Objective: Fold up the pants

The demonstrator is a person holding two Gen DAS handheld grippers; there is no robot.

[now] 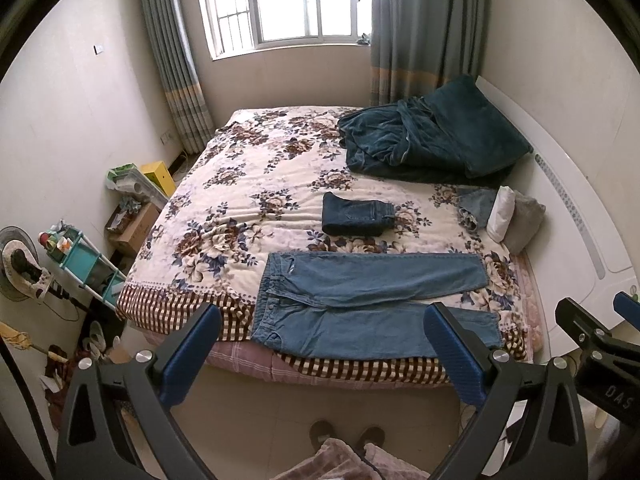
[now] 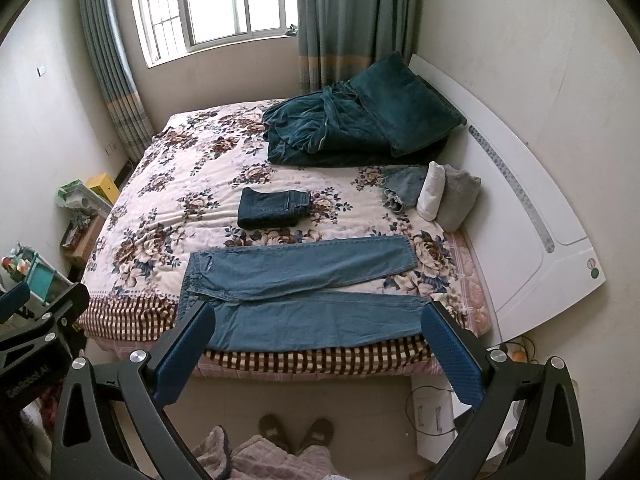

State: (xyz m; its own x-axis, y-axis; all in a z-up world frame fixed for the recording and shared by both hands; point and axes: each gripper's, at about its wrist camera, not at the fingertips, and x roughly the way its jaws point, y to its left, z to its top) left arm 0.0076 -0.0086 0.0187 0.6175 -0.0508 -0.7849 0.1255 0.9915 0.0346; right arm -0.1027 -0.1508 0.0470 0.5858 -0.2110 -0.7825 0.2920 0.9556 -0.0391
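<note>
A bedroom with a bed [image 1: 224,216] under a window [image 1: 288,4].
A teal blanket [image 1: 424,140] lies heaped by the headboard [image 1: 568,216]; curtains [image 1: 420,28] hang either side, and a yellow box [image 1: 160,176] sits by a cluttered shelf [image 1: 86,264].

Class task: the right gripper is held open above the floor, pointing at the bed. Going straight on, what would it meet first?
Probably the light blue jeans spread flat at the bed's near edge; the right gripper has nothing between. Depth is uncertain.

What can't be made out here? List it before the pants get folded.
- Light blue jeans: the waistband's near corner, right wrist view, is behind a blue finger of the right gripper.
- Left gripper: its finger covers the near leg's hem, left wrist view.
- Folded dark jeans: underside hidden.
</note>
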